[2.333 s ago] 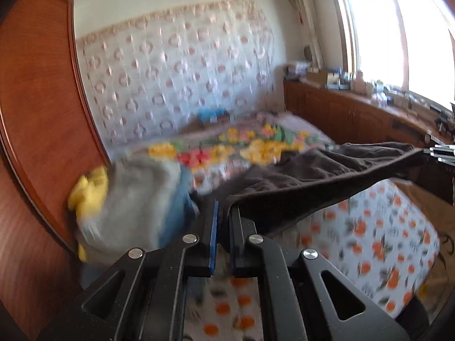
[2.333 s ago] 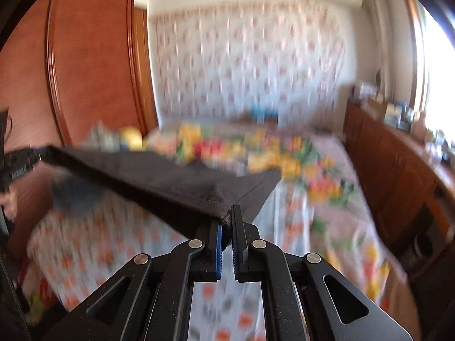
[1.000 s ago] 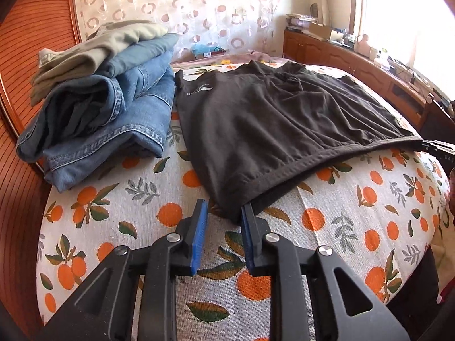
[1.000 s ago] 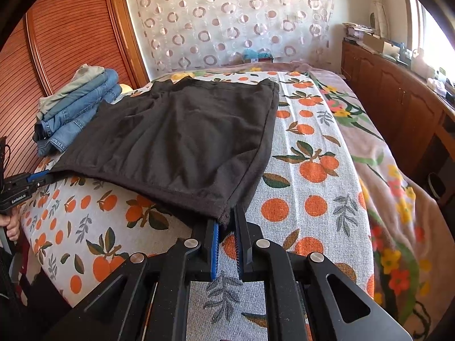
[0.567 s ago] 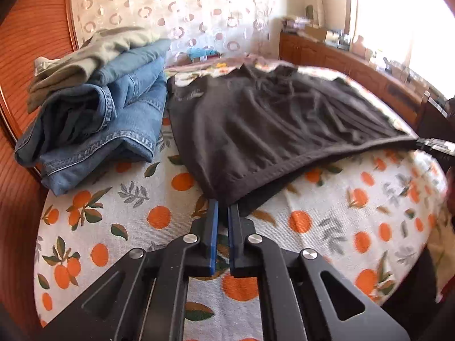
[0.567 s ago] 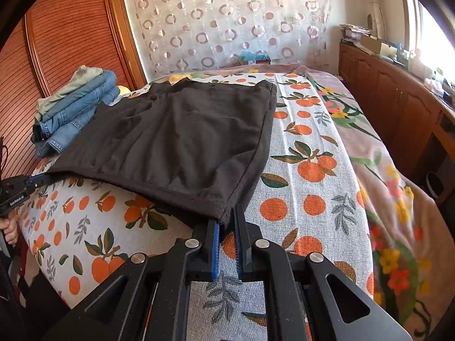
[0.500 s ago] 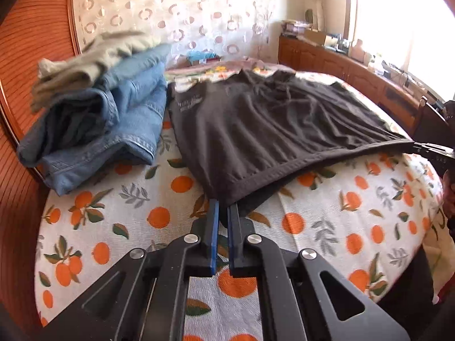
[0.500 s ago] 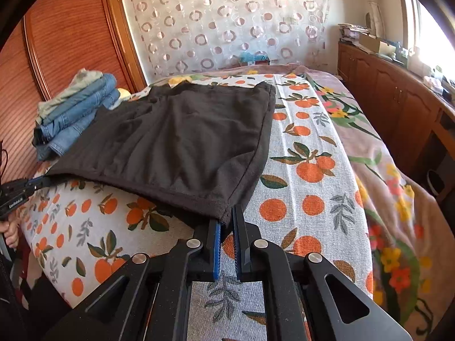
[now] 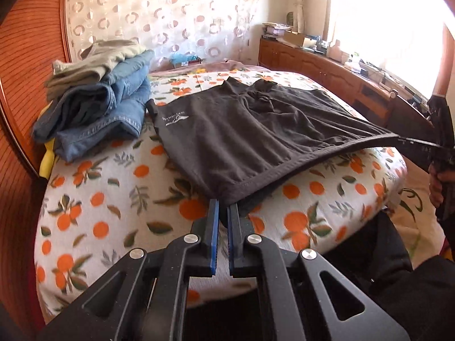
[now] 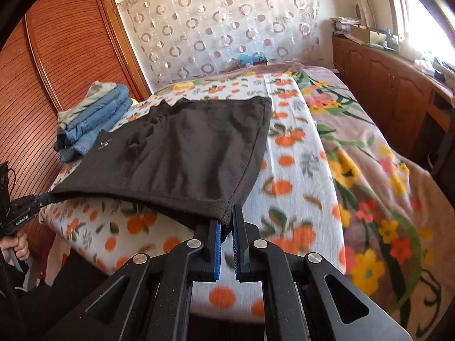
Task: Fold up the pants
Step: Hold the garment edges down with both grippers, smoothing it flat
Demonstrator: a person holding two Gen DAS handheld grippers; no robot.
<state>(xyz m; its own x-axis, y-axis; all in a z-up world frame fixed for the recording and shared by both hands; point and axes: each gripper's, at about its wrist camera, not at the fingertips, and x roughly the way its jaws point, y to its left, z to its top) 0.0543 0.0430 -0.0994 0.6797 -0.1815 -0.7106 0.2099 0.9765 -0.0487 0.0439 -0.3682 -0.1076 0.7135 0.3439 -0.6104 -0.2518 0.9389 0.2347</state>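
Dark brown pants [image 9: 250, 130] lie spread on the bed, their near hem pulled taut off the front edge. My left gripper [image 9: 222, 207] is shut on the hem's left corner. My right gripper [image 10: 226, 218] is shut on the hem's right corner of the pants [image 10: 182, 153]. Each gripper also shows in the other view: the right one [image 9: 409, 142] at the far right, the left one [image 10: 37, 199] at the far left, each clamping a hem end. The far part of the pants rests flat on the sheet.
A stack of folded jeans [image 9: 105, 108] with a khaki garment on top sits at the bed's left, beside a wooden wardrobe [image 10: 57, 56]. The orange-print sheet [image 9: 113, 187] covers the bed. A wooden cabinet [image 10: 384, 85] runs along the right wall under a window.
The left gripper's jaws closed on the hem corner. Both grippers then drew back toward the bed's front edge, lifting the hem slightly and stretching it taut.
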